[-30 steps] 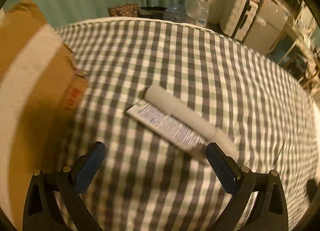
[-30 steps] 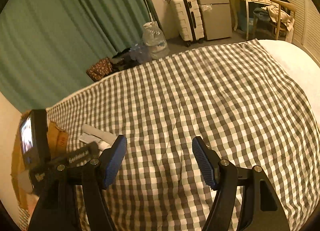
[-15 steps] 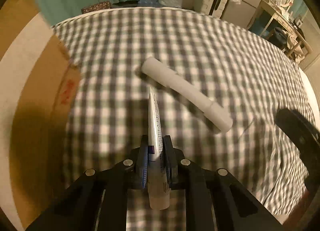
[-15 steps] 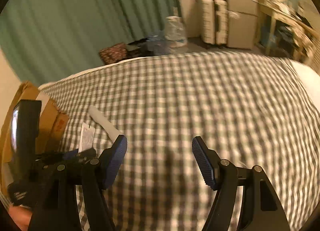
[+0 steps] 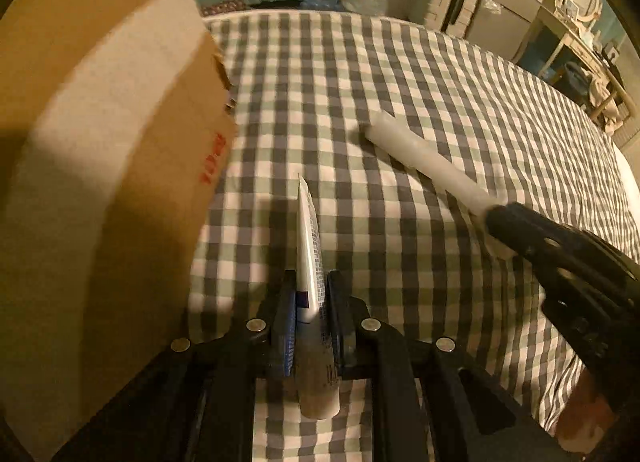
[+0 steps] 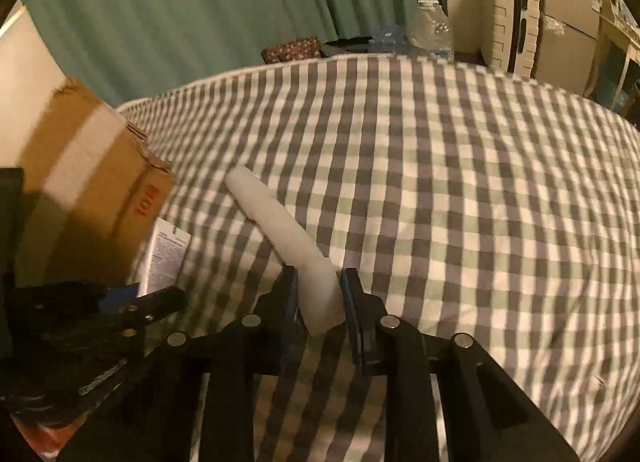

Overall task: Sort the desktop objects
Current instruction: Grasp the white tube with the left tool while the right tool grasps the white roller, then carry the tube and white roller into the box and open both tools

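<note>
Left wrist view shows the left gripper [image 5: 308,302] with its jaws closed on a squeeze tube [image 5: 310,262], white with blue print, held edge-on so that its flat crimped tail points away toward the far side and its round cap end hangs near the camera. The tube is lifted off the checked bedspread [image 5: 400,82], just right of the cardboard box [image 5: 100,142] that fills the left of the scene. Right wrist view shows the right gripper [image 6: 318,298] with its jaws pinched around the near end of a white cylinder [image 6: 276,222], a long plain stick whose far end reaches out over the bedspread toward the box; whether it is off the cloth yet I cannot tell. Both loose items that show are thus in a grip, and no other loose thing is visible on the bed. The picking half of the sort looks done, while the placing is not: nothing is seen inside the box, whose interior is out of sight, and both items are outside it. Judging by the layout, the box is the likely destination, with the tube nearest to it and the cylinder a little farther right. A water bottle [image 6: 434,34], a suitcase [image 6: 508,30] and green curtains [image 6: 180,2] stand beyond the bed and seem no part of the task.
</note>
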`<state>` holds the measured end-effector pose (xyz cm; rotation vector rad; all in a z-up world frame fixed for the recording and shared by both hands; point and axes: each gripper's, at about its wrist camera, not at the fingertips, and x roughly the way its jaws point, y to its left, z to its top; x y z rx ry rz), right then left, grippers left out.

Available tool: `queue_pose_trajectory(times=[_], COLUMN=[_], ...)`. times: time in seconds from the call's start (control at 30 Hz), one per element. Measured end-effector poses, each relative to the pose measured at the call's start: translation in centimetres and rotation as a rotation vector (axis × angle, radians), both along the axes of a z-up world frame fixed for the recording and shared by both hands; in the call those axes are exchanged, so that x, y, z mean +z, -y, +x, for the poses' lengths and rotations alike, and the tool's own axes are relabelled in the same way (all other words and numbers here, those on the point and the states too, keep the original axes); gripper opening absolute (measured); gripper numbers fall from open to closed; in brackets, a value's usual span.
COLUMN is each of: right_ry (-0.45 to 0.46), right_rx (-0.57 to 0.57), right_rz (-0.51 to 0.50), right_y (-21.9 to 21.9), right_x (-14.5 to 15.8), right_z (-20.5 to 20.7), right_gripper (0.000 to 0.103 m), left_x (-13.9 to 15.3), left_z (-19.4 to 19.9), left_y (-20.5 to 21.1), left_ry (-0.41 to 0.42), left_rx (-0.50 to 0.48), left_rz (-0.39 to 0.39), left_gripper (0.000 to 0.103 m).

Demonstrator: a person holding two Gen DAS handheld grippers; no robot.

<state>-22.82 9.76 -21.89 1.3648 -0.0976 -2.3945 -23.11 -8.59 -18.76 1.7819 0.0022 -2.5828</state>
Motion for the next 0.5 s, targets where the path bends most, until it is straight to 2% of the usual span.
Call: queue_pose_trajectory(times=[0.1,0.2,0.23,0.3,0.4,0.5], right_ry=[-0.003,-0.014,-0.026,-0.043,-0.064,-0.071], right_rx=[-0.037,-0.053,-0.058,-0.077,-0.078,-0.076], right_rz=[-0.03,-0.046,-0.051,-0.074,-0.105,-0.059], right_y=[-0.9,-1.6,-1.6,-2.2,-2.7,-2.3], right_x=[1.5,3.0,4.0,5.8,8.2,8.4], right_z=[1.7,4.0,4.8,6.1,8.4,10.2], right_gripper=[0.021,0.019,0.008,0.001,0.001,0.001], left_x=[1.7,3.7,4.4,6.1,8.1,9.6], left_z=[0.6,2.0,2.3,3.6,5.4,5.6], left_y=[-0.7,-1.7,-2.3,-3.3,-4.3,-4.2], left_ry=[-0.026,-0.045,-0.053,-0.074,-0.107,-0.137], left_rx=[0.031,0.003,-0.013,-0.057,-0.103,-0.125], left_rz=[0.001,0.033,0.043,0.069,0.088,0.093], left_gripper=[0.014,0.014,0.014,0.014,0.014,0.014])
